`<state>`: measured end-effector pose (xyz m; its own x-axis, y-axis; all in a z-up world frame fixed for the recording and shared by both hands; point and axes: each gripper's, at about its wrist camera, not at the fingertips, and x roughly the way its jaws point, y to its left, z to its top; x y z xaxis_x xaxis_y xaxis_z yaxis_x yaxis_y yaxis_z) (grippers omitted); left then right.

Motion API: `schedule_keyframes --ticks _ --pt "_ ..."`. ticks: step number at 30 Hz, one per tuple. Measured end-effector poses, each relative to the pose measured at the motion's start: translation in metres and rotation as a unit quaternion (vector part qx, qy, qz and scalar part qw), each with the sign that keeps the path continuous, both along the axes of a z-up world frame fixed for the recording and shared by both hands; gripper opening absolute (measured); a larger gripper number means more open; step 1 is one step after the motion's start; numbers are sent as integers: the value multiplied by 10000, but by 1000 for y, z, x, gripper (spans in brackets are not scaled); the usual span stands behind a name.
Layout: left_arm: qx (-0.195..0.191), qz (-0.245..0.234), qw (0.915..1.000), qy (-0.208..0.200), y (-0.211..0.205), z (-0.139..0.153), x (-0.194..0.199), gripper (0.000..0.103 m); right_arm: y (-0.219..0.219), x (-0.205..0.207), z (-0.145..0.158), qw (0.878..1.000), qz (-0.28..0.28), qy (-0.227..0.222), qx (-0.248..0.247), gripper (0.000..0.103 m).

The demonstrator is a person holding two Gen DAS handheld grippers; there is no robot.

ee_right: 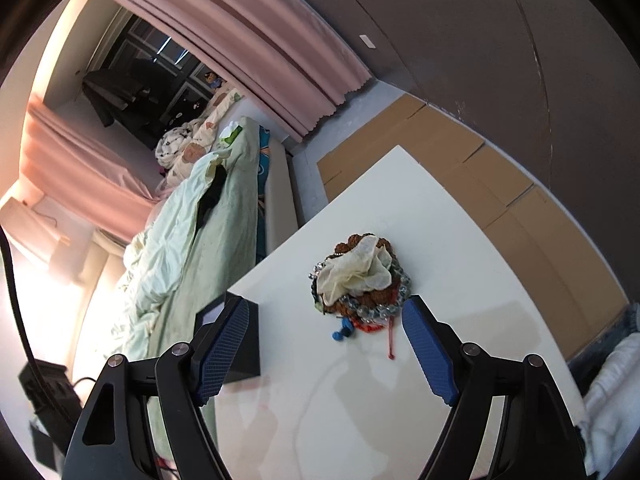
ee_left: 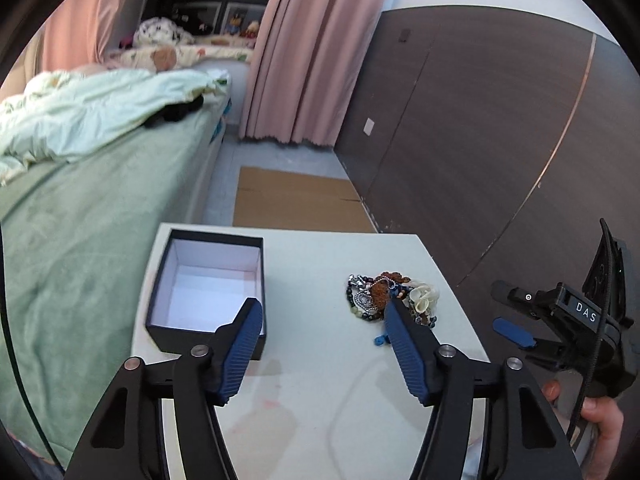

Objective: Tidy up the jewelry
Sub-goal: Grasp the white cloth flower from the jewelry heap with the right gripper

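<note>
A tangled pile of jewelry point(ee_left: 390, 296) with beads, chains and pale shells lies on the white table point(ee_left: 320, 360); it also shows in the right wrist view point(ee_right: 360, 280). An open, empty black box point(ee_left: 208, 288) with a white inside stands at the table's left; its corner shows in the right wrist view point(ee_right: 244, 344). My left gripper point(ee_left: 322, 308) is open and empty, hovering between box and pile. My right gripper point(ee_right: 324, 316) is open and empty, just short of the pile; it also shows at the right edge of the left wrist view point(ee_left: 516, 332).
A bed with green bedding point(ee_left: 80, 200) runs along the table's left side. Flattened cardboard point(ee_left: 296, 204) lies on the floor beyond the table. A dark wardrobe wall point(ee_left: 480, 140) stands to the right, and pink curtains point(ee_left: 300, 48) hang behind.
</note>
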<state>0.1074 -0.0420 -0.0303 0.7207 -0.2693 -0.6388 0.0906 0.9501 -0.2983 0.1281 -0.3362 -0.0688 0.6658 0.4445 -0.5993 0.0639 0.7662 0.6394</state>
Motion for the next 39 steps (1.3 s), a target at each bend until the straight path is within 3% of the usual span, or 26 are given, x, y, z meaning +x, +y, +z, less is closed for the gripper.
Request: schedule_keyframes --ticks 14,19,20,23,24,25,34,39 --pt "-346 -116 9984 440 -26 -15 71 56 8 56 -42 9956 -176 781 492 73" --pt "-598 -183 9958 674 -34 -31 93 52 16 72 -55 9932 -288 1054 401 72" --pt "-639 -192 9953 707 -34 -35 95 52 17 73 -57 9924 -325 1102 442 69" --pt "-850 -252 9919 913 -37 -51 104 52 19 72 -62 9908 -313 1191 568 39" --pt "-892 -266 9906 998 -37 -55 106 52 18 71 -63 9906 -335 1211 535 18" --pt "-945 -295 9895 1052 -38 -57 106 52 16 69 -64 9902 -356 1238 536 5" --pt "-997 -711 9862 1116 -58 -63 101 52 -3 48 -45 9864 -340 554 1513 4" --pt "-900 -969 9855 1064 -74 -65 93 52 -11 40 -32 9846 -375 262 1686 4"
